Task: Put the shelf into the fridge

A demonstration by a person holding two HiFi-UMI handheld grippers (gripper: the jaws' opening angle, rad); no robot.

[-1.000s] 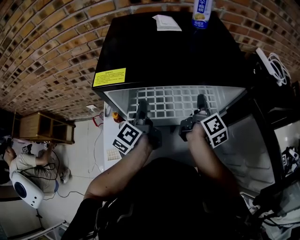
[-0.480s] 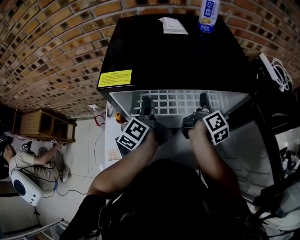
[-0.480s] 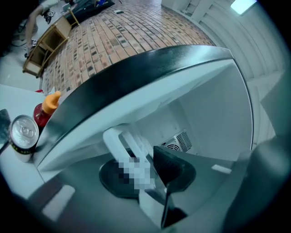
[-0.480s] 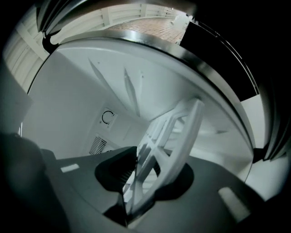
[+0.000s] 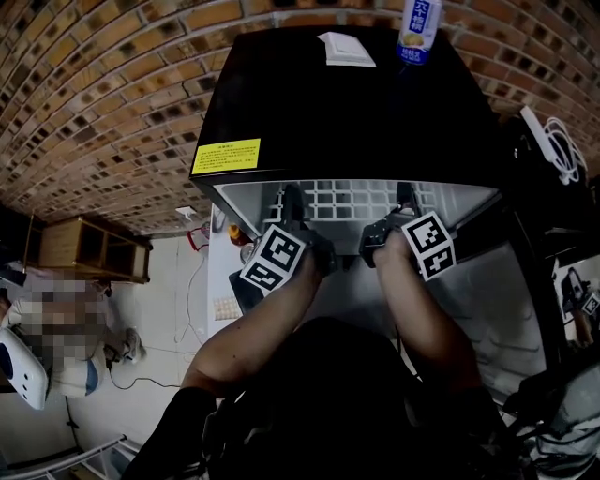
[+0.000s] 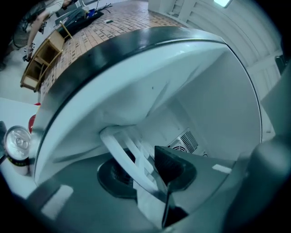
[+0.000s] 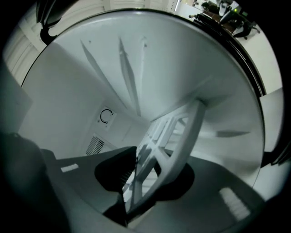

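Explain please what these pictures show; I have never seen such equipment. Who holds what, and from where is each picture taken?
There is no robot: a person holds a two-fingered hand tool, a gripper, in each hand; the cubes with square markers are part of them. The head view comes from a camera on the person's head, looking down: the left gripper and right gripper reach into an open black fridge. The two gripper views come from cameras riding on each gripper, looking along its fingers into the white inside. Between both pairs of fingers lies the edge of a white grid shelf. The fingers have just been opening, so they seem to be letting it go. On top of the fridge are a bottle and a white card.
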